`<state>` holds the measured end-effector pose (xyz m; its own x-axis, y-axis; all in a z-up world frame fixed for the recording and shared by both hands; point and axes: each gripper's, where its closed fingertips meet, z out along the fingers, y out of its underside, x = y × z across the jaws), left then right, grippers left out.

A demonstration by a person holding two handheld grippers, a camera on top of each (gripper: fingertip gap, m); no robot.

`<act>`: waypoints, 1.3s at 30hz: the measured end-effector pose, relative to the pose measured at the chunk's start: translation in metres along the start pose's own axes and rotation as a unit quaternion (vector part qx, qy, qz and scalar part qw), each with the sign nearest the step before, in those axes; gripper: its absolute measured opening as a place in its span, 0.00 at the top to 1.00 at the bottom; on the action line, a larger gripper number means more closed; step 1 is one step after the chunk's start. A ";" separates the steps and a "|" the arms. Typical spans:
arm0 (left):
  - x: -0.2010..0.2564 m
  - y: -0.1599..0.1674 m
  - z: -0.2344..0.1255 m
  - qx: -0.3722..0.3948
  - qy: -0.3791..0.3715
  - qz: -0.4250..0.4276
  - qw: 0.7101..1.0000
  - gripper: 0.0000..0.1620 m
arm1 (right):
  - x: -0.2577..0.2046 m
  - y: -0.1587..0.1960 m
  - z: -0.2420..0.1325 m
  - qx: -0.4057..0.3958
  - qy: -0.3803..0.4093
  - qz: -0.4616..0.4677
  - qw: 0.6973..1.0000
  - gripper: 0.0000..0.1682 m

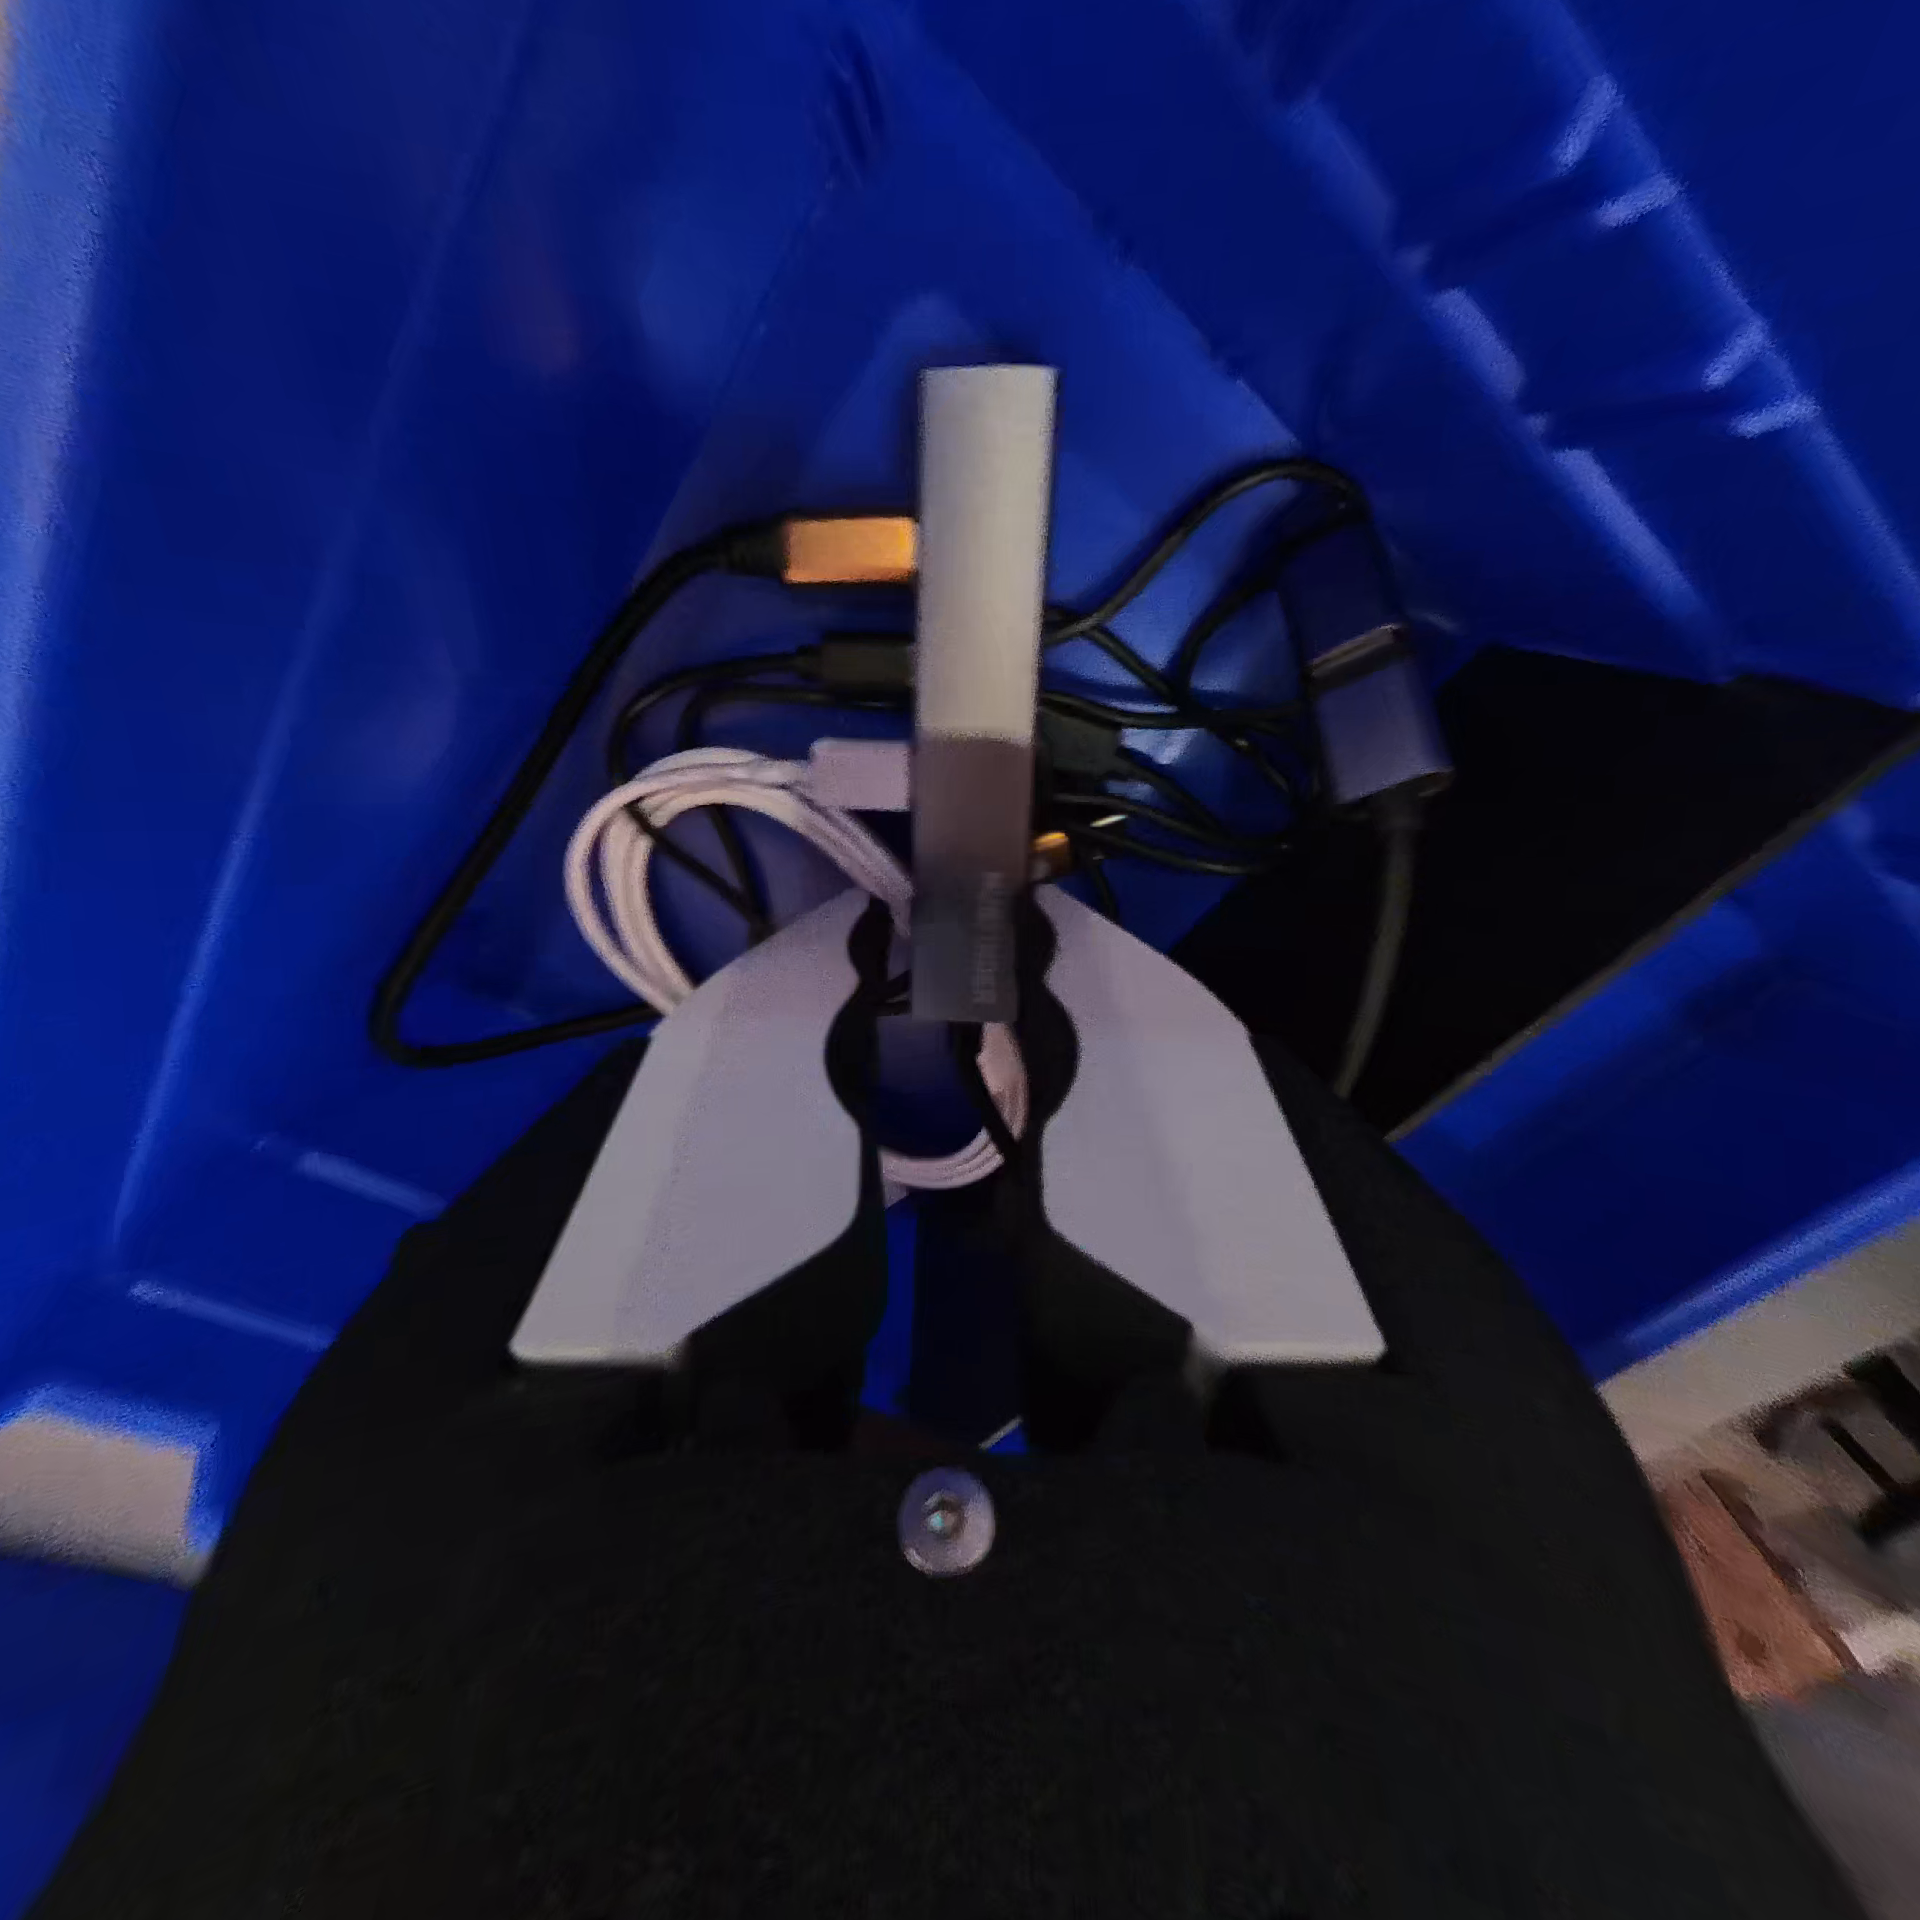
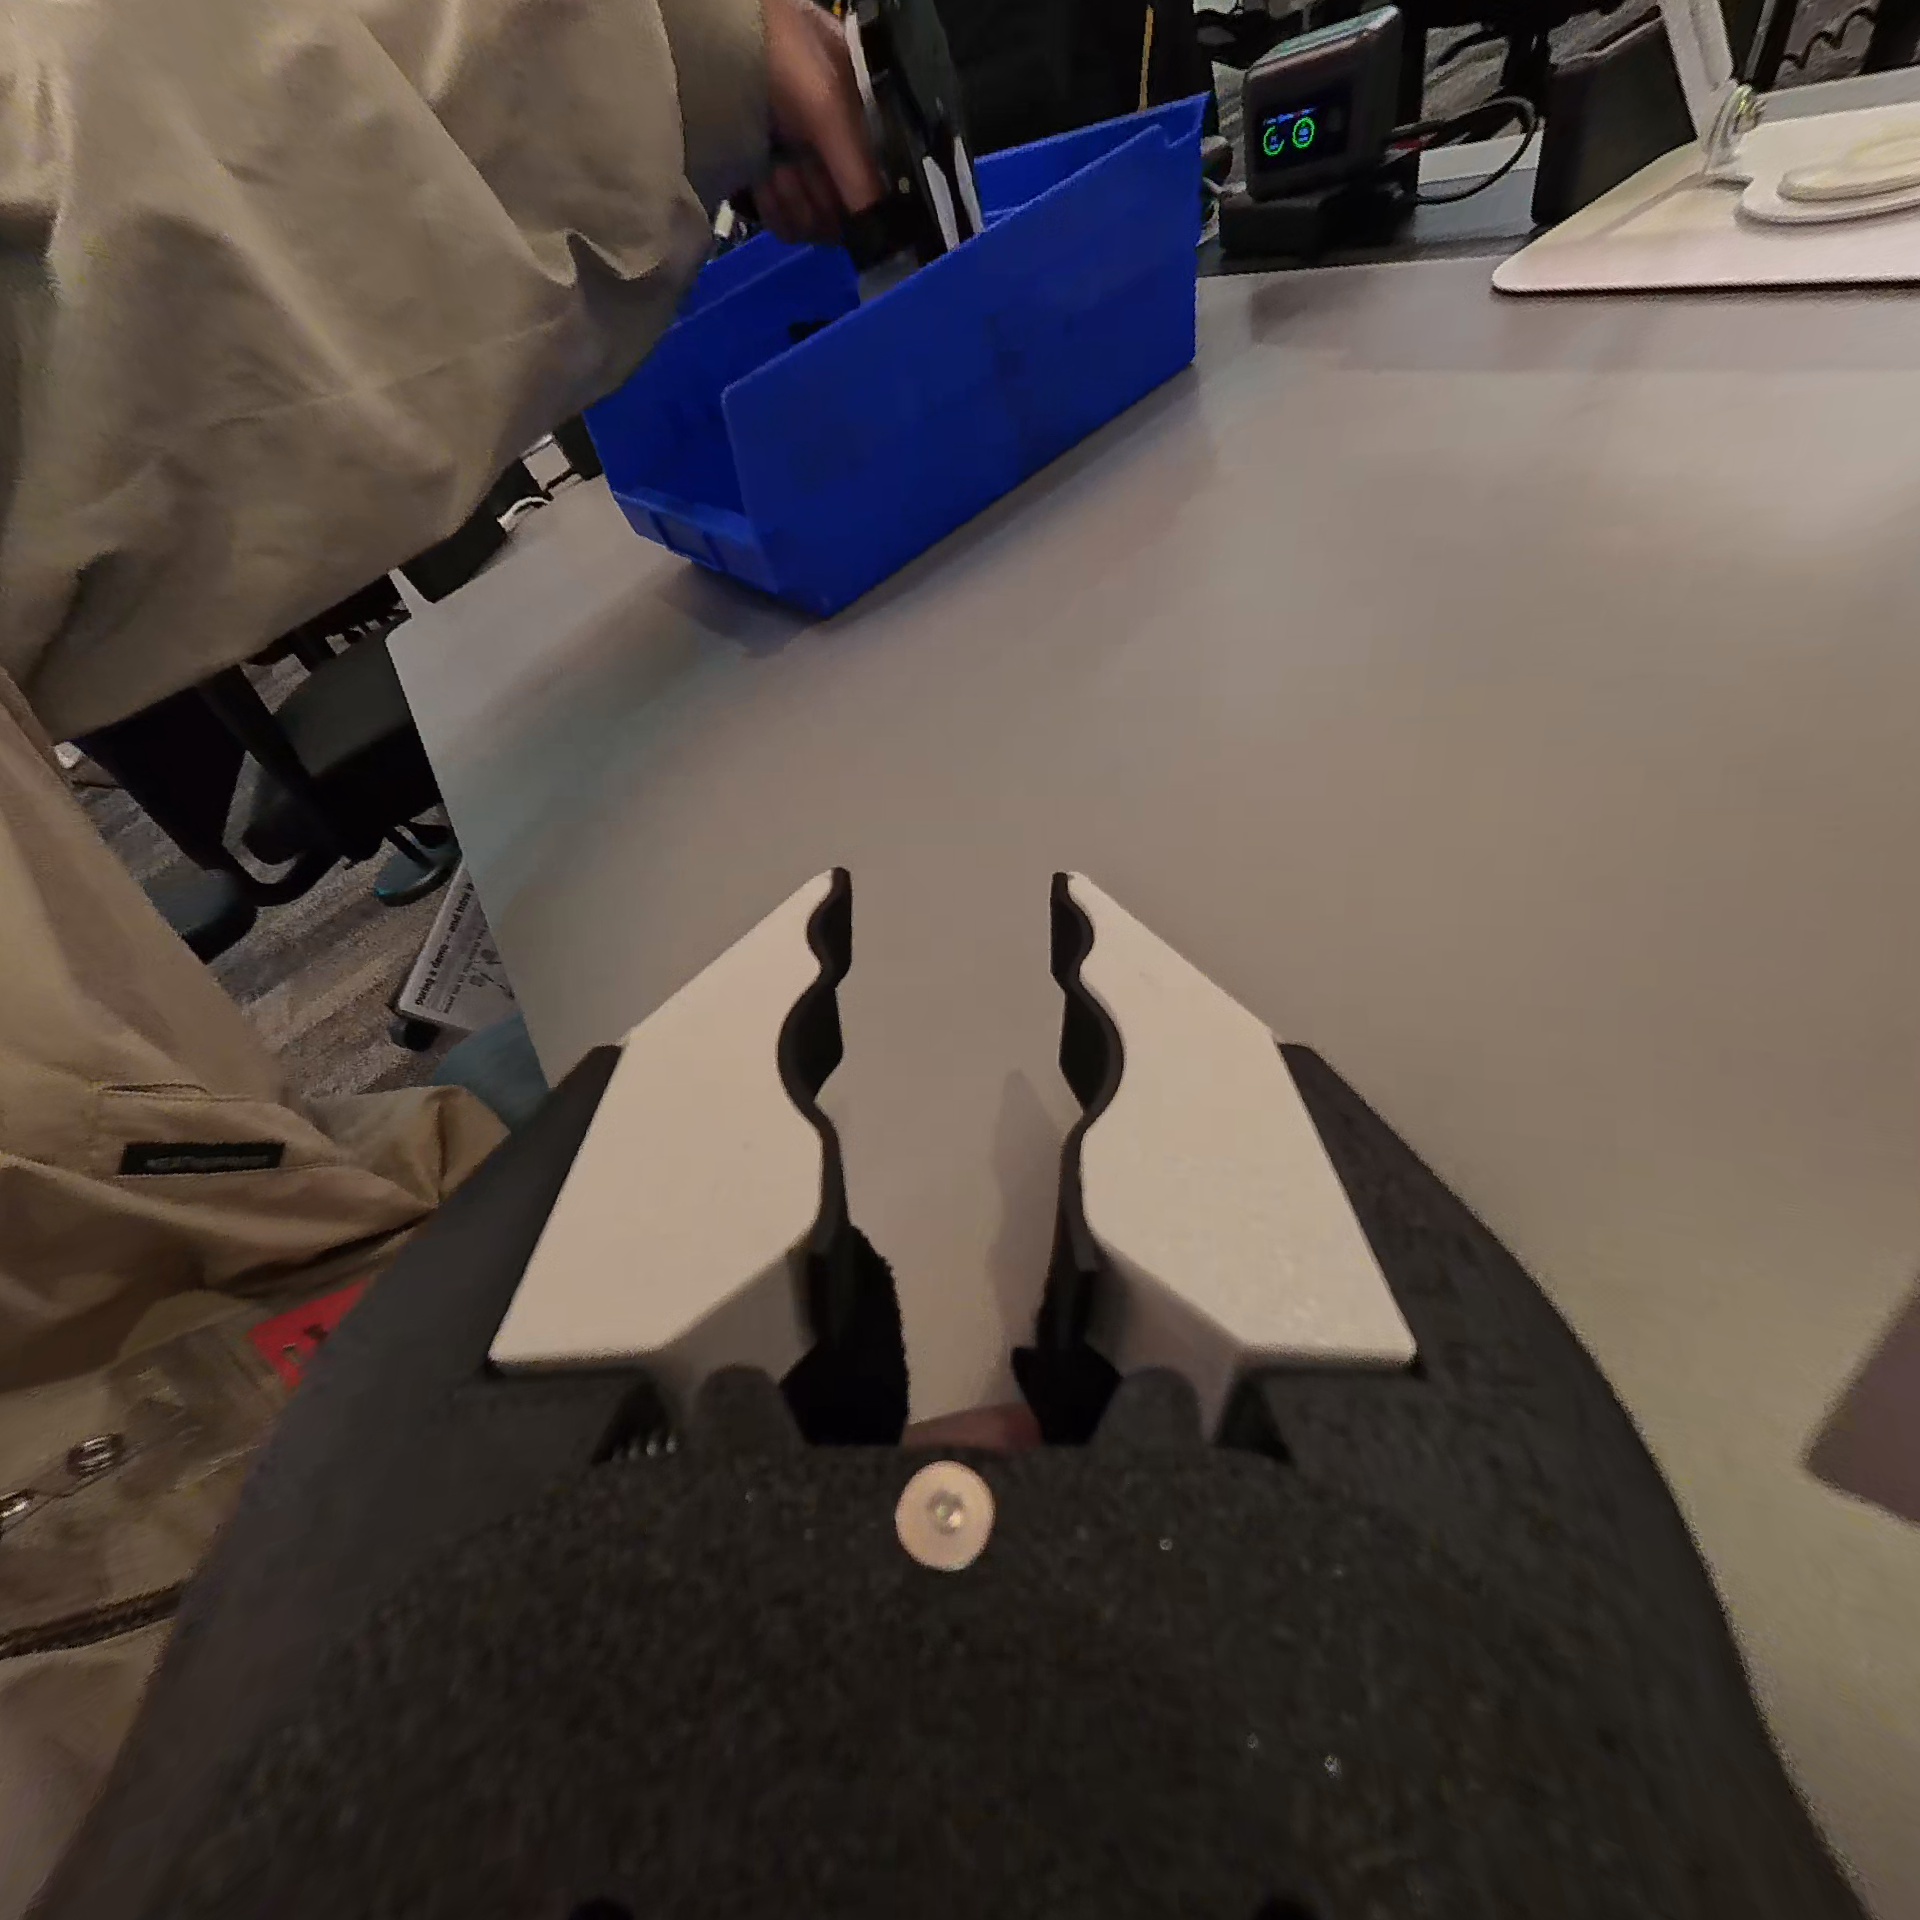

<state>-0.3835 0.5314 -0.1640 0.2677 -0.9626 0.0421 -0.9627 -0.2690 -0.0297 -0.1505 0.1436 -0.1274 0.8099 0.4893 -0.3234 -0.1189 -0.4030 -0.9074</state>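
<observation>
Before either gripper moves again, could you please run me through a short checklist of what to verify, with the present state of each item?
1. Left gripper grip on the slim silver metal hub: ok, jaws shut on its lower end.
2. Hub free of the plugged cables, orange-tipped black cable and coiled white cable: not ok, they hang from it.
3. Left gripper inside the blue plastic bin: ok.
4. Grey-plug cable loose from the tangle: cannot tell.
5. Right gripper empty: ok, jaws open above the bare grey table.
6. Path from right gripper to bin: ok, nothing between.
</observation>
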 end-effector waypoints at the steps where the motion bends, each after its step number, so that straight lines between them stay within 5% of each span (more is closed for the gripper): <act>1: 0.006 0.000 0.002 0.000 0.019 0.004 1.000 0.81 | 0.000 0.000 -0.001 0.000 -0.001 0.001 1.000 0.78; 10: 0.000 0.001 0.013 0.007 0.003 -0.007 1.000 0.76 | -0.008 0.003 -0.002 -0.006 -0.004 -0.017 1.000 0.78; 12: 0.001 0.001 0.019 0.007 0.015 -0.007 1.000 0.82 | -0.012 0.003 -0.001 -0.008 -0.007 -0.024 1.000 0.77; 21: -0.023 0.008 -0.037 0.022 -0.244 0.115 0.963 0.84 | -0.015 0.004 0.001 -0.011 -0.017 -0.032 0.999 0.77; 32: 0.049 -0.028 -0.225 0.212 -0.542 0.186 0.791 0.85 | -0.033 -0.008 0.007 0.023 -0.053 -0.037 0.998 0.71; 39: 0.134 -0.056 -0.331 0.296 -0.711 0.241 0.591 0.85 | -0.035 -0.038 0.009 0.018 -0.059 -0.083 0.995 0.68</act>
<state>-0.3075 0.4285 0.1743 0.1364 0.1257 -0.9826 -0.8710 0.4878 -0.0586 -0.1795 0.1494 -0.0839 0.7467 0.6354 -0.1967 -0.0124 -0.2823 -0.9592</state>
